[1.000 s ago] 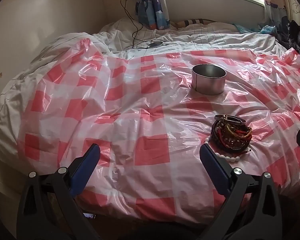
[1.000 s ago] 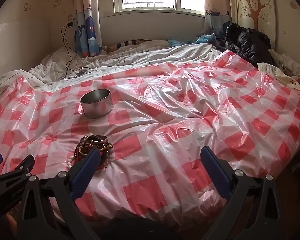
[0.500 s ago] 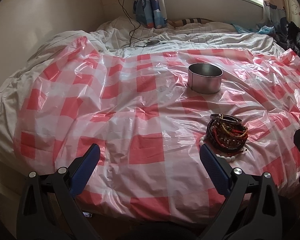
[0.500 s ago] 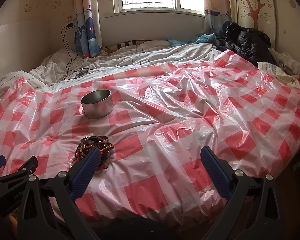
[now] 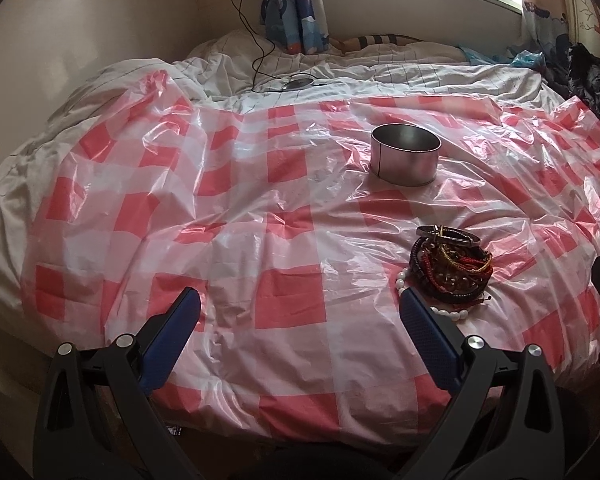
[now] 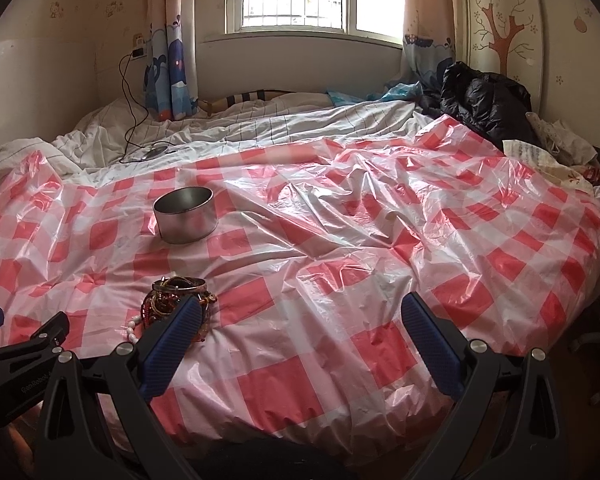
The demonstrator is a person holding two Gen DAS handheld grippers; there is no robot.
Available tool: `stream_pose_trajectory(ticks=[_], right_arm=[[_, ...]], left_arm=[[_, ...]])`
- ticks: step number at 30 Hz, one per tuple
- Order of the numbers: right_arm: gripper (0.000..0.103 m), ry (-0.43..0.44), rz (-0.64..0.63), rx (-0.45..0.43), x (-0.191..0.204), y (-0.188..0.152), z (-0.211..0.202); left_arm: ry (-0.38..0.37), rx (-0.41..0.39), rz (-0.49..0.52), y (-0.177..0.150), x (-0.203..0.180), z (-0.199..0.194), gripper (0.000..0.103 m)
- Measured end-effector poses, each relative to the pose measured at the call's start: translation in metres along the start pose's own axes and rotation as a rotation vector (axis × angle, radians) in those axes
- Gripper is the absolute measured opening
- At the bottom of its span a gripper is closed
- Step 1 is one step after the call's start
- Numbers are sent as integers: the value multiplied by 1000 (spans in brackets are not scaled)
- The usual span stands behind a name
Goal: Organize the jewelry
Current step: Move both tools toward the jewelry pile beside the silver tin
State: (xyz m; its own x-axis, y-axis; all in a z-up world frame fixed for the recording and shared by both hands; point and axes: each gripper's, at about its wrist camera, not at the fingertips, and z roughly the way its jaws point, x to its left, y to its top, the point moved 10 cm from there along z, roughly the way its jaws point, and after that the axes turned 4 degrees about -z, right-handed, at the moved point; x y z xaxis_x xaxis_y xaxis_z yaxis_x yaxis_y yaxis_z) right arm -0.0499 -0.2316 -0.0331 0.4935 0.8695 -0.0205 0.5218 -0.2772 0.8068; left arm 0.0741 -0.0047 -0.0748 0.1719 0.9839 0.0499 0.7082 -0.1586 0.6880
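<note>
Bracelets (image 5: 450, 270) lie heaped flat near upright tin (image 5: 405, 155).

Home bedroom, rumpled bed (image 6: 260, 128), cartoon curtains (image 6: 172, 60), tree wall sticker (image 6: 500, 40)

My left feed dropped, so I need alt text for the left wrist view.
The open left gripper hovers over a red-and-white checked plastic sheet on a bed, empty. A pile of bracelets lies beside its right finger, with a round metal tin beyond.
</note>
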Motion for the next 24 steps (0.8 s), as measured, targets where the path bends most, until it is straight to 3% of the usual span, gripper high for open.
stream_pose_trajectory(ticks=[2,4,5,8,9,12,14,17,21,24], right_arm=[[96,33,20,17,-1,-1,4],[96,103,37,91,0,-7,14],[96,160,57,130,2,-10,21],[96,205,61,266,2,-23,40],[96,210,41,293,5,-25,44],[96,231,-46,324,18,-24,51],[96,227,-110,327,25,-22,54],[96,221,-156,321,30,-16,61],[96,225,-90,302,25,-11,65],[96,212,-26,269,14,-6,63]], left_arm=[[-82,47,-34,-1,2,7,96],[-209,128,-86,-3,5,18,96],[-228,137,-102,-2,10,23,96],[-155,128,-110,6,32,34,96],[-144,161,-96,6,33,38,96],[-162,255,-39,6,24,46,96],[-172,272,15,9,11,49,96],[-180,251,69,11,-8,55,96],[-191,161,134,12,-27,52,96],[-268,100,144,18,-45,41,96]])
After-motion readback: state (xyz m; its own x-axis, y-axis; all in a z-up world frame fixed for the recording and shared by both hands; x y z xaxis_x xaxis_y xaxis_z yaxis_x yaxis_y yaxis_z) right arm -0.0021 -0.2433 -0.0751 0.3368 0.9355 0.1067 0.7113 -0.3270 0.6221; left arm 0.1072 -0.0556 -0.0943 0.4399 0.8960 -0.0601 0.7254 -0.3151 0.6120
